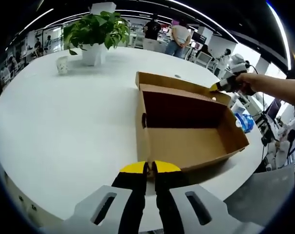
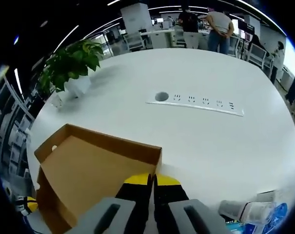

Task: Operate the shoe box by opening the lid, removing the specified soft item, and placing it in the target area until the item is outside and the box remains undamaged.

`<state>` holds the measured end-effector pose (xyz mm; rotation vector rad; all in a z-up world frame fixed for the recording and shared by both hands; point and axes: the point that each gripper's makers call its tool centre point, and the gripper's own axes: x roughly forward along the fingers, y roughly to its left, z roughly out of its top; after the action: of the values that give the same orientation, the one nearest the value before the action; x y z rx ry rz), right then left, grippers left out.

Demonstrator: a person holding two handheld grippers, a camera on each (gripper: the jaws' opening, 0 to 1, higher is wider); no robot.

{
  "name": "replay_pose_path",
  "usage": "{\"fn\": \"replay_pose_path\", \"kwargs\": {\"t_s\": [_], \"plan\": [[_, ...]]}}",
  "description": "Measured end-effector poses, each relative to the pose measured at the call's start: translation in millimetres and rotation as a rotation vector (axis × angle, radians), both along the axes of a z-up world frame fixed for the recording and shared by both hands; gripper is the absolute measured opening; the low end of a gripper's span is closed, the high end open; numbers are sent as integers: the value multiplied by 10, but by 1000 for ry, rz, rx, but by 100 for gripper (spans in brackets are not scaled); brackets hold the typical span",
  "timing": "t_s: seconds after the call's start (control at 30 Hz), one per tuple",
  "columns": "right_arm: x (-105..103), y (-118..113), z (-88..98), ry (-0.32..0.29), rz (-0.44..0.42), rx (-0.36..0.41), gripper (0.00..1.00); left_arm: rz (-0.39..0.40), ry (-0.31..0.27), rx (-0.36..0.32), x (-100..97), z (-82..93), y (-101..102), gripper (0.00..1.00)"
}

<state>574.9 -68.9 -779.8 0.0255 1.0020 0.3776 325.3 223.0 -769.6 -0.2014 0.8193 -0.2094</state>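
Left gripper view has the left gripper (image 1: 149, 168) at the near rim of the shoe box (image 1: 196, 146), jaws pressed together with only a sliver between the yellow tips; whether they pinch the cardboard edge I cannot tell. Across the box, the right gripper (image 1: 216, 87), held by a person's hand (image 1: 245, 83), meets the lid (image 1: 181, 84), which stands raised along the far side. In the right gripper view those jaws also sit nearly closed against the lid's corner (image 2: 154, 163), and a grip on it is likely but not certain.

Outward lies the white table (image 1: 64, 122), with a potted plant (image 1: 96, 31), a small cup (image 1: 63, 64) and a socket strip (image 2: 196, 103).

The lid looks open, so that step seems done. The box interior appears bare, brown and shadowed; no soft item is discernible inside, nor any marked target area. The box's right end is partly cut off.
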Motion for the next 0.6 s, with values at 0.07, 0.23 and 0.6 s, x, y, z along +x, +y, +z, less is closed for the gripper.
{"fn": "replay_pose_path", "kwargs": {"t_s": [0.07,0.23,0.6], "plan": [[-1,4,29,-9,5,2,0,2,0,-3,-2,0,-1,3],[27,45,179,-52,2,29,0,5,3,-9,-17,8,-20,3],[13,61,362,-115,31,19,0,3,5,-4,-27,29,-46,2]]}}
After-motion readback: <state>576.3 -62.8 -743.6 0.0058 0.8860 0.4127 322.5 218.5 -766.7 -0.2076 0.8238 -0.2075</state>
